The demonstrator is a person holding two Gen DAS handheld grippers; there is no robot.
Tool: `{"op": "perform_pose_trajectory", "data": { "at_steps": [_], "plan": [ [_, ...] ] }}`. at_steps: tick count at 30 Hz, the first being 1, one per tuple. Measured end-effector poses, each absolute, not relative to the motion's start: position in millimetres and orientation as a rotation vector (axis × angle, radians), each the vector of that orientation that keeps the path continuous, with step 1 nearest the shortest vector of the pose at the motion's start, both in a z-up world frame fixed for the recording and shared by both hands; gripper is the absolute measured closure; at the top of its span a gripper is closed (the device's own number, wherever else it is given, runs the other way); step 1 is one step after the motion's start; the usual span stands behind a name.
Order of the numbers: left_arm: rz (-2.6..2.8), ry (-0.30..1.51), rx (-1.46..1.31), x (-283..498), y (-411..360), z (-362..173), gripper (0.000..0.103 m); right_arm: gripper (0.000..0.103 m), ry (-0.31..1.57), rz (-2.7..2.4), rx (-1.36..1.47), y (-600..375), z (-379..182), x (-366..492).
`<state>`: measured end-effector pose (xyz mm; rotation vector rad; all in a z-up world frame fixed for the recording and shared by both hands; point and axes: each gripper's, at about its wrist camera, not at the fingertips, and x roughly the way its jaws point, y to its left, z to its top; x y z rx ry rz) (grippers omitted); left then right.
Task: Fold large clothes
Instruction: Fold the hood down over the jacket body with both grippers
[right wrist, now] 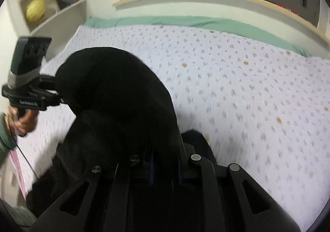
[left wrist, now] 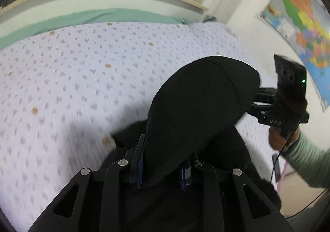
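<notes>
Both tongs are clamped on one black garment (left wrist: 198, 104), lifted above the bed (left wrist: 61, 91). Left gripper (left wrist: 163, 172): blue-padded fingers (left wrist: 140, 172) pinch a fold of the cloth, which rises from between them in a taut dark arch. Right gripper (right wrist: 165, 168): fingers closed on the other end of the same cloth; pads mostly hidden by fabric.

From the left wrist view, the right gripper shows at the cloth's far end, over the bed's right edge, its fingertips buried in the fabric. From the right wrist view, the left gripper shows the same way over the left edge. Cloth spans between the two in a hump; lower part hangs and bunches on the near edge of the bed.

Bed cover is pale with small purple flecks and a few brown spots. Green sheet (right wrist: 185, 21) along the far edge. Map (left wrist: 305, 26) on the wall to the right; shelf (right wrist: 55, 1) with a yellow ball (right wrist: 35, 9) to the left. Frames motion-blurred.
</notes>
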<state>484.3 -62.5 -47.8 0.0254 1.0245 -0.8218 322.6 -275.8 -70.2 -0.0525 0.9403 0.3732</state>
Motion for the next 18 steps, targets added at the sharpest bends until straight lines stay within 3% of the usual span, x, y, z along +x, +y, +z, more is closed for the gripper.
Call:
{"op": "perform_pose_trajectory", "data": {
  "at_steps": [10, 15, 18],
  "plan": [
    [-0.702, 1.129, 0.111, 347.2, -60.0, -96.3, 0.076, 0.083, 1.04, 0.317, -0.132, -249.1, -115.5, 195.8],
    [-0.603, 1.217, 0.161, 312.8, -63.4, -145.4, 0.076, 0.07, 1.181, 0.282, -0.061, -255.9, -164.8, 164.7],
    [-0.573, 1.227, 0.206, 293.5, -59.2, -151.9, 0.072, 0.07, 1.259, 0.258, 0.025, -272.3, -182.3, 147.7]
  ]
}}
